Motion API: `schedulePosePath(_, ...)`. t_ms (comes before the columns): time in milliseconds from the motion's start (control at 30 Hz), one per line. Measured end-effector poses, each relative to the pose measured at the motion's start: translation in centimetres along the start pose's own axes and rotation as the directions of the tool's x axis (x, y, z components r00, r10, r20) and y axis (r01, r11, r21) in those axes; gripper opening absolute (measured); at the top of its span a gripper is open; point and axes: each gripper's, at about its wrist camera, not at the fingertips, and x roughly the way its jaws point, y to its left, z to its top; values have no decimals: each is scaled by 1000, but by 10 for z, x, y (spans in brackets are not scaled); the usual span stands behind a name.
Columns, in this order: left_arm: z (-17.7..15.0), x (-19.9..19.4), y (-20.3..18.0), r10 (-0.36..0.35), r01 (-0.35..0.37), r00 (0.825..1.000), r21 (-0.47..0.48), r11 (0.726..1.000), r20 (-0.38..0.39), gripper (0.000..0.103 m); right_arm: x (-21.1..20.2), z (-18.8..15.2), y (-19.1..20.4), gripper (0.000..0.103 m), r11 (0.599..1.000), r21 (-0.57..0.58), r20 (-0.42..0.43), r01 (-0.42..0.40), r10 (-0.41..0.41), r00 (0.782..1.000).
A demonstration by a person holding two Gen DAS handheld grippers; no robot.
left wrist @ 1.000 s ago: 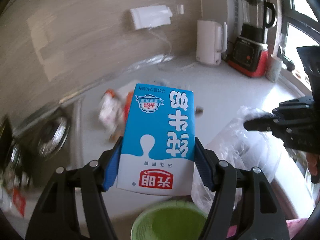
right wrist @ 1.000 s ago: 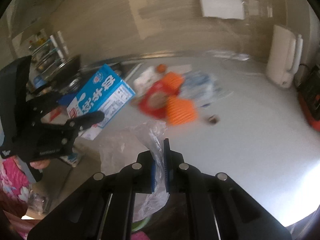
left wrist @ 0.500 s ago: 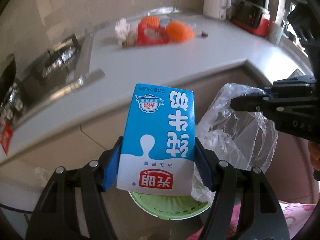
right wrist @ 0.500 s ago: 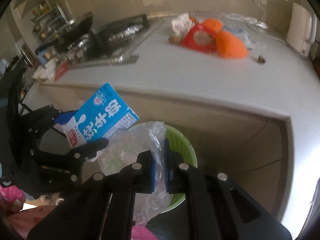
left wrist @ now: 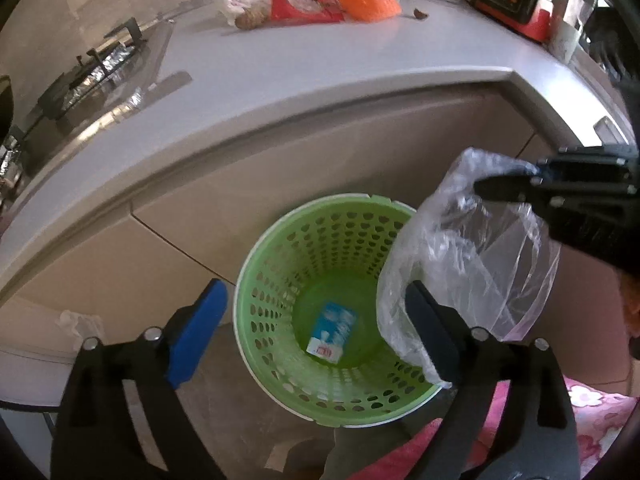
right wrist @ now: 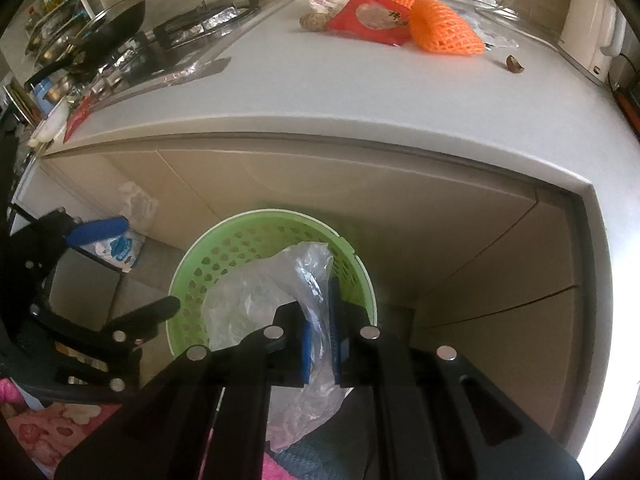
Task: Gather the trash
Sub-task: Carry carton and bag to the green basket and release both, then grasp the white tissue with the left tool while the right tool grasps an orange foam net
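We hang the left gripper [left wrist: 316,328], jaws spread, above the green bin [left wrist: 256,264]; milk carton [left wrist: 332,334] lies on its bottom. Right gripper [right wrist: 320,344] pinches plastic bag [right wrist: 280,300] over the bin's rim, ready for lining.

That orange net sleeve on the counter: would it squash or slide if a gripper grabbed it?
The orange net sleeve looks like open foam mesh, so it would probably squash under the fingers. It seems very light and may skid on the smooth counter when nudged.
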Motion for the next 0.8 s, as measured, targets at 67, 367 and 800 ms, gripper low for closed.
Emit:
schedulePosePath(67, 4, -7, 3, 0, 0, 1000, -10, 1000, 17, 90, 3, 2, 3, 9, 1000, -6, 1, -11, 11, 1000)
schedulePosePath(367, 21, -55, 26, 30, -20, 992, -80, 997, 124, 95, 21, 3, 33, 79, 995, -86, -37, -47, 44, 998)
schedulePosePath(800, 58, -76, 31, 24, -4, 982, -105, 994, 188, 95, -44, 61, -26, 86, 998, 12, 142, -58, 56, 988)
